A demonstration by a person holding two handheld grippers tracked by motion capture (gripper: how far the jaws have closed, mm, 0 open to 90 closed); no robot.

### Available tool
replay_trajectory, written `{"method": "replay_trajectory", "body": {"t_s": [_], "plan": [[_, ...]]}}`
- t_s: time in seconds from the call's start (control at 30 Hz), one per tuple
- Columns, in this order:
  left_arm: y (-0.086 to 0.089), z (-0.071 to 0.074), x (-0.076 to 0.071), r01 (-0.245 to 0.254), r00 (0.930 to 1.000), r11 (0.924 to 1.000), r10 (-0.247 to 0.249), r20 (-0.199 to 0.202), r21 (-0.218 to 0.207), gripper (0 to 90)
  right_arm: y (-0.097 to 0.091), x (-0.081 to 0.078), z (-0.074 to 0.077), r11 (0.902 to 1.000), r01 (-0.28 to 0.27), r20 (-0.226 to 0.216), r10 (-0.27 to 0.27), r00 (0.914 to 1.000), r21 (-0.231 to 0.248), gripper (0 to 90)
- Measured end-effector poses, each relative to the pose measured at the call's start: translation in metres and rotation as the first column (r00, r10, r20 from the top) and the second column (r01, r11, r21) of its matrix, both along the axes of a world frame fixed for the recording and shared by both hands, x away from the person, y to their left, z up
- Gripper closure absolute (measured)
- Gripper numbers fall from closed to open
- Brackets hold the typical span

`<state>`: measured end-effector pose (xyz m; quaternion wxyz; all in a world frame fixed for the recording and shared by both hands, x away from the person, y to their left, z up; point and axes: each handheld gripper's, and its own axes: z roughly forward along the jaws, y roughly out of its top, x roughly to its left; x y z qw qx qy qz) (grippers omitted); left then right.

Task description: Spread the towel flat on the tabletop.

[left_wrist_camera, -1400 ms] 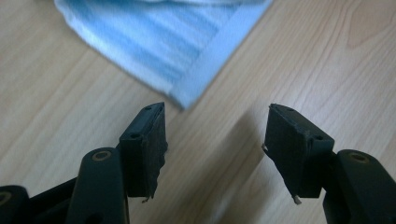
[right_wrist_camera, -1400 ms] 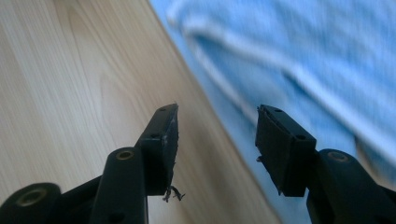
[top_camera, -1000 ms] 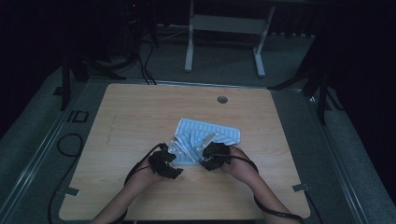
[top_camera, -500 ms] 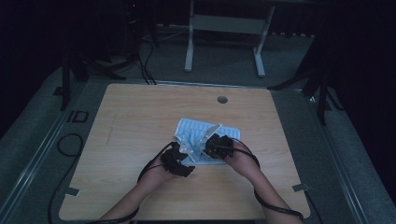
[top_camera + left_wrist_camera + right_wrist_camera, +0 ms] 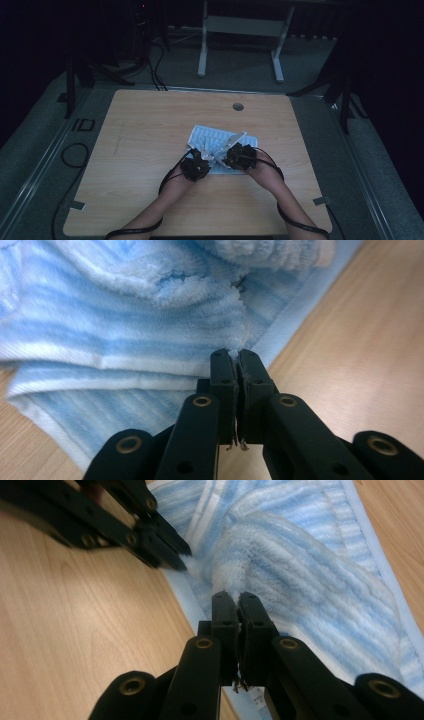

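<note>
A light blue and white striped towel (image 5: 216,142) lies on the wooden table (image 5: 150,145), partly folded, with a raised fold near its front edge. My left gripper (image 5: 206,159) sits at the towel's near left part, and in the left gripper view it (image 5: 235,356) is shut on a bunched edge of the towel (image 5: 125,330). My right gripper (image 5: 228,155) is at the near right, and in the right gripper view it (image 5: 235,599) is shut on a lifted ridge of towel (image 5: 300,580). The left gripper (image 5: 170,552) appears close by at upper left there.
A round cable hole (image 5: 238,106) is in the table's far side. Beyond the table stands a white metal frame (image 5: 240,35) on a dark floor. Black cables (image 5: 70,155) lie on the floor at the left.
Both grippers have moved forward and closer together over the towel's near edge, and the towel's front part has been bunched and lifted between them.
</note>
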<state>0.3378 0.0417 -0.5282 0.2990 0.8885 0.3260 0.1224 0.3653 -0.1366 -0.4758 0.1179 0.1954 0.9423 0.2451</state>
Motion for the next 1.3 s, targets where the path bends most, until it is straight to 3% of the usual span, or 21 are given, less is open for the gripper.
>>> {"method": "replay_trajectory", "body": {"t_s": [0.23, 0.43, 0.53, 0.57, 0.7, 0.77, 0.8, 0.87, 0.93, 0.97, 1.0, 1.03, 1.1, 1.13, 1.17, 1.2, 1.23, 1.3], "plan": [[0.013, 0.025, -0.031, 0.092, 0.9958, 0.9957, -0.092, 0.006, -0.01, 87.3, -0.022, -0.018, 0.002, 1.0, 0.0, 0.008, 0.0, 1.0, -0.002, 87.2], [0.034, 0.05, -0.051, 0.126, 0.992, 0.9911, -0.126, 0.01, -0.044, 87.3, -0.052, -0.035, 0.017, 0.9995, 0.02, 0.025, -0.021, 0.9995, 0.023, 87.2], [0.05, 0.067, -0.053, 0.109, 0.9935, 0.9922, -0.107, 0.037, -0.06, 87.2, -0.067, -0.037, 0.032, 0.9977, 0.042, 0.05, -0.045, 0.9978, 0.054, 87.2], [0.057, 0.073, -0.051, 0.087, 0.9951, 0.9938, -0.084, 0.053, -0.068, 87.2, -0.077, -0.033, 0.041, 0.9945, 0.075, 0.069, -0.08, 0.9944, 0.074, 87.2], [0.088, 0.087, -0.031, -0.025, 0.9962, 0.9966, 0.031, 0.082, -0.078, 87.2, -0.092, -0.018, 0.051, 0.9853, 0.134, 0.074, -0.142, 0.9871, 0.106, 87.2], [0.1, 0.085, -0.017, -0.083, 0.9928, 0.9938, 0.089, 0.08, -0.074, 87.2, -0.102, 0.001, 0.052, 0.9765, 0.183, 0.056, -0.19, 0.9801, 0.114, 87.2], [0.104, 0.084, -0.009, -0.083, 0.9941, 0.9928, 0.089, 0.062, -0.086, 87.2, -0.102, 0.001, 0.052, 0.9765, 0.183, 0.056, -0.19, 0.9801, 0.114, 87.2], [0.105, 0.079, 0.004, -0.123, 0.9895, 0.9878, 0.13, 0.063, -0.095, 87.1, -0.104, 0.013, 0.049, 0.9711, 0.192, 0.007, -0.194, 0.9809, 0.142, 87.2], [0.102, 0.071, 0.019, -0.143, 0.9879, 0.9872, 0.146, 0.052, -0.072, 84.8, -0.098, 0.024, 0.043, 0.9682, 0.216, 0.01, -0.219, 0.9756, 0.125, 86.2], [0.101, 0.067, 0.025, -0.178, 0.9824, 0.9816, 0.181, 0.044, -0.068, 74.9, -0.095, 0.03, 0.039, 0.9643, 0.237, 0.025, -0.242, 0.97, 0.117, 82.2], [0.101, 0.064, 0.029, -0.196, 0.9798, 0.9773, 0.199, 0.023, -0.08, 64.0, -0.093, 0.036, 0.035, 0.9568, 0.266, 0.015, -0.269, 0.963, 0.118, 72.3], [0.1, 0.061, 0.03, -0.206, 0.9783, 0.9734, 0.207, 0.006, -0.101, 56.0, -0.091, 0.04, 0.031, 0.9514, 0.283, 0.009, -0.286, 0.9581, 0.121, 69.4], [0.098, 0.059, 0.028, -0.202, 0.9787, 0.9726, 0.205, 0.01, -0.114, 51.1, -0.091, 0.043, 0.027, 0.9487, 0.293, 0.004, -0.296, 0.9552, 0.118, 68.4], [0.09, 0.055, 0.016, -0.142, 0.9894, 0.9845, 0.144, 0.013, -0.102, 47.4, -0.091, 0.043, 0.016, 0.9478, 0.299, -0.005, -0.301, 0.9537, 0.11, 59.7], [0.088, 0.053, 0.013, -0.13, 0.9912, 0.9877, 0.132, 0.015, -0.087, 47.4, -0.092, 0.042, 0.014, 0.9495, 0.296, 0.005, -0.298, 0.9545, 0.103, 57.8], [0.088, 0.053, 0.013, -0.13, 0.9912, 0.9877, 0.132, 0.015, -0.087, 47.4, -0.093, 0.041, 0.012, 0.9462, 0.311, 0.019, -0.314, 0.9493, 0.089, 57.8], [0.083, 0.049, 0.004, -0.095, 0.9955, 0.9914, 0.094, -0.016, -0.09, 47.4, -0.095, 0.039, 0.009, 0.9396, 0.335, 0.025, -0.337, 0.9412, 0.072, 57.6], [0.075, 0.043, -0.007, -0.055, 0.9979, 0.9932, 0.051, -0.04, -0.103, 47.4, -0.098, 0.036, 0.004, 0.9432, 0.321, -0.008, -0.321, 0.9469, 0.086, 57.3]]}}
